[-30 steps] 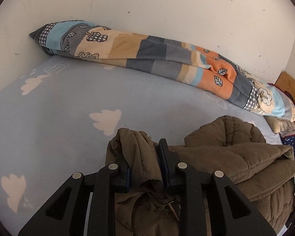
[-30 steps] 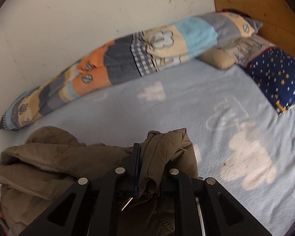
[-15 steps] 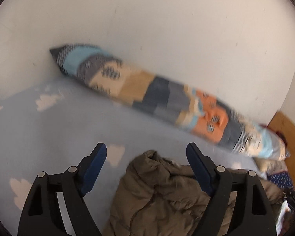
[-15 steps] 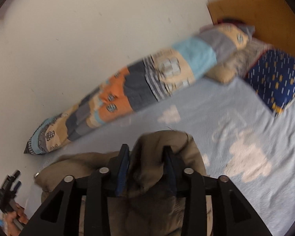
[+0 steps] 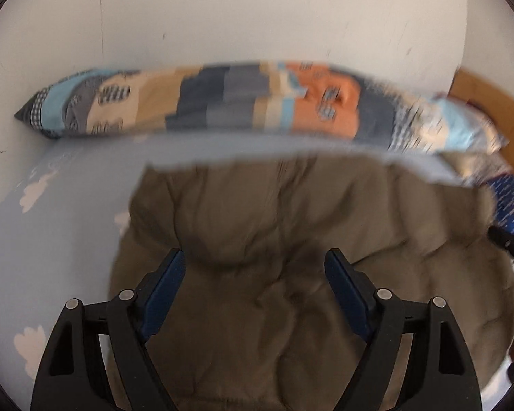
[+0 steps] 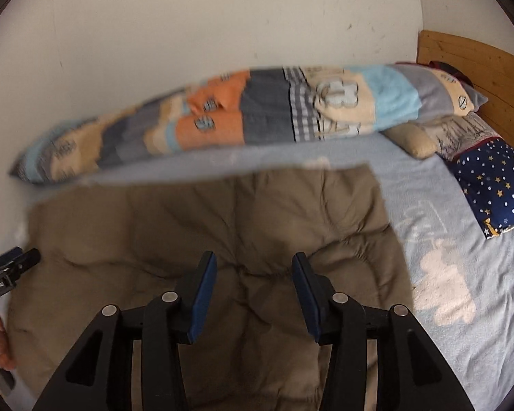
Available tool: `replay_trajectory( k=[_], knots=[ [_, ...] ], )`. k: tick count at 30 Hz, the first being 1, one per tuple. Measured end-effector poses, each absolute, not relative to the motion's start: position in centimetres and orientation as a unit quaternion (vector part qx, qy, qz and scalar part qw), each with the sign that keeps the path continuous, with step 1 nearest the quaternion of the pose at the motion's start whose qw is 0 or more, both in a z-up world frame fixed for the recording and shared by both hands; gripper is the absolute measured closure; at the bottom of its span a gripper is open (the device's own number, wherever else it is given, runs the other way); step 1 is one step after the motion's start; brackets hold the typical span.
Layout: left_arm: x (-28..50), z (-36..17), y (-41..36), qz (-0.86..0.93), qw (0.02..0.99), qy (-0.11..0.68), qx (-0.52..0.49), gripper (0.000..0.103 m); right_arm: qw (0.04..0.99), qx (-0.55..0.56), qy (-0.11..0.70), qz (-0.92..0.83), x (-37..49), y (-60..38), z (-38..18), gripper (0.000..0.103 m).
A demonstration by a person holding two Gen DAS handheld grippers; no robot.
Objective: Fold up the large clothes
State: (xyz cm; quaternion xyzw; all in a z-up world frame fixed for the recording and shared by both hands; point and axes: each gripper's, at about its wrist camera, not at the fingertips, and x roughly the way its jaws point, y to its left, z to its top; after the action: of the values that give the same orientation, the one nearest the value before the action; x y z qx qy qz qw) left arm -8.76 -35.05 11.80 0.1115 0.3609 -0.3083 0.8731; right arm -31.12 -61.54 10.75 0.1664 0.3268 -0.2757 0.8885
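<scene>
My left gripper point(image 5: 253, 267) stands wide apart over the olive-brown padded coat point(image 5: 291, 239), its blue pads clear of the fabric and gripping nothing. My right gripper point(image 6: 254, 270) is spreading its jaws; the coat lies below the gap, but neither pad presses on it. The coat lies spread on the pale blue sheet point(image 6: 462, 325) with white cloud prints, its far edge near the rolled patchwork quilt point(image 6: 257, 116) along the white wall point(image 6: 222, 17). A navy starred pillow point(image 6: 493, 185) sits at the wooden headboard point(image 6: 479, 65), beside the coat's right edge.
</scene>
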Motion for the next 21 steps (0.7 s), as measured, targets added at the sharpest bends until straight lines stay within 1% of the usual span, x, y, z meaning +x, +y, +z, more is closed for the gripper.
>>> replay_trajectory(
  k=[3,5,8,12,18,21],
  knots=[
    [-7.5,9.5,-35.1,-0.304,0.863,0.393,0.094,0.018,0.877,0.181,0.352,-0.272,-30.3,-62.7,7.9,0.053],
    [-6.8,8.6,-35.1,-0.306,0.859,0.402,0.086,0.015,0.870,0.192,0.369,-0.267,-29.7,-63.4,6.7,0.053],
    [-6.5,7.7,-35.4,-0.309,0.859,0.399,0.087,0.012,0.864,0.216,0.379,-0.253,-29.2,-64.4,4.8,0.053],
    [-6.0,6.9,-36.1,-0.304,0.860,0.400,0.096,0.010,0.860,0.234,0.384,-0.240,-28.8,-65.0,3.5,0.053],
    [-5.9,6.4,-36.6,-0.292,0.860,0.405,0.106,0.009,0.859,0.233,0.383,-0.248,-28.7,-64.6,3.7,0.053],
    [-6.4,7.1,-36.1,-0.288,0.863,0.402,0.103,0.009,0.860,0.235,0.374,-0.255,-29.4,-63.6,5.6,0.051]
  ],
)
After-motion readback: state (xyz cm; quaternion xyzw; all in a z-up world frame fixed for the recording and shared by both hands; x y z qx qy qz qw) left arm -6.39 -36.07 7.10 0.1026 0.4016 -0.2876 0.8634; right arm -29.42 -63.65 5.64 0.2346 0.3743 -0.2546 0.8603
